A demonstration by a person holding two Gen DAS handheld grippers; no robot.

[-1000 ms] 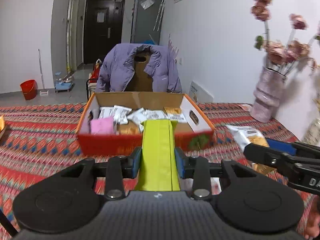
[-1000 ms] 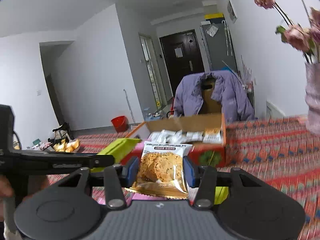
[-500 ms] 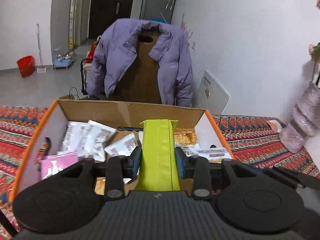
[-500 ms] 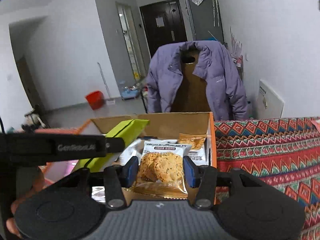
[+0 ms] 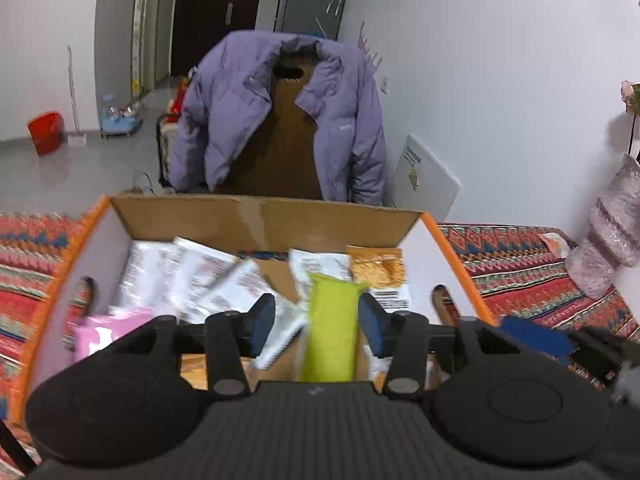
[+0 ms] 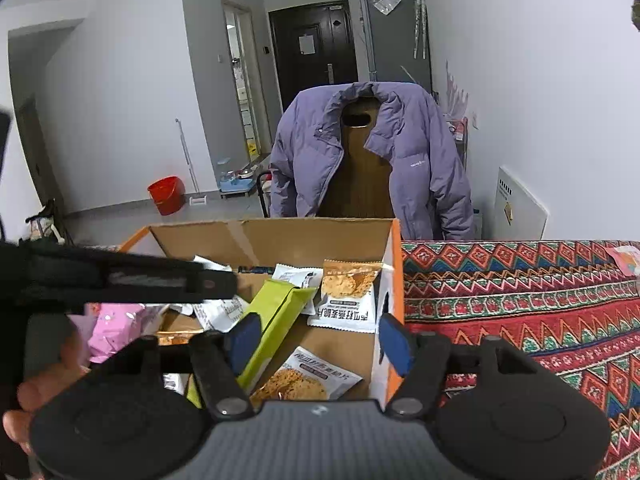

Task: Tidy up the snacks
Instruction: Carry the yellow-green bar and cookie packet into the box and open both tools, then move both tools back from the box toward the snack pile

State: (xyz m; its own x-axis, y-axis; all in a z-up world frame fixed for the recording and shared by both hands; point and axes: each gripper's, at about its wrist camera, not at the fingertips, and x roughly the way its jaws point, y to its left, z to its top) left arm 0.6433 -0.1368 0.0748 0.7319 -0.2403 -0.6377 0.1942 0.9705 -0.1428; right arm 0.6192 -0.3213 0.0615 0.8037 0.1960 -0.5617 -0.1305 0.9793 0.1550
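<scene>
An open cardboard box with orange rims (image 5: 260,216) (image 6: 312,236) holds several snack packets. My left gripper (image 5: 316,322) is open above the box; the lime-green pack (image 5: 330,336) is loose between its fingers, blurred, leaning by the right pad. In the right wrist view the green pack (image 6: 276,320) lies tilted inside the box. My right gripper (image 6: 320,338) is open over the box's right side; the cookie packet (image 6: 308,376) lies on the box floor below it. A second cookie packet (image 6: 348,294) leans on the right wall.
A pink packet (image 5: 104,332) lies at the box's left. The table carries a red patterned cloth (image 6: 520,300). A vase (image 5: 608,240) stands at the right. A chair with a purple jacket (image 5: 280,112) stands behind the box.
Both grippers have moved over the box and opened. The green pack and the cookie packet have left the jaws and dropped into the box.
</scene>
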